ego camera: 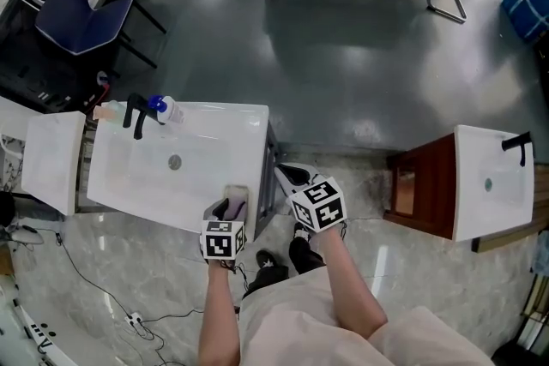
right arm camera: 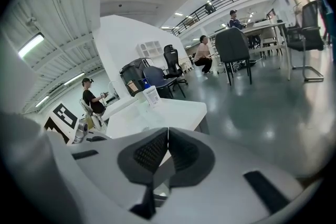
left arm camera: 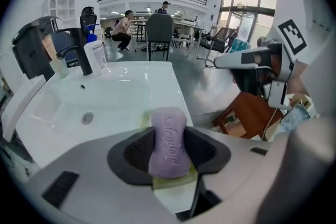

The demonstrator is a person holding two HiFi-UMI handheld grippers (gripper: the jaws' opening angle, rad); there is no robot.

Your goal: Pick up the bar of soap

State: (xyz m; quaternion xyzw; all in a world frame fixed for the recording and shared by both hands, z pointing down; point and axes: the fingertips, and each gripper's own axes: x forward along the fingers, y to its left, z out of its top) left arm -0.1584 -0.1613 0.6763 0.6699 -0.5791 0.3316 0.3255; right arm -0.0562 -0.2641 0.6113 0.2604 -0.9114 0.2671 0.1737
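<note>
White basin [ego camera: 214, 184] before me. Black tap [ego camera: 135, 114] and blue-capped bottle [ego camera: 163, 109] on its eleven o'clock rim. Pale yellow soap dish [left arm camera: 175, 182] at five o'clock edge.

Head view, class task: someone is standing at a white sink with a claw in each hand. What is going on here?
A person stands at the white sink holding two claws. The left claw is closed on the purple bar of soap, with a pad against each long side, at the sink's near edge. The soap is over a pale yellow pad; whether it is lifted clear of it cannot be told. The right claw is shut and empty, held beside the sink's right corner.
</note>
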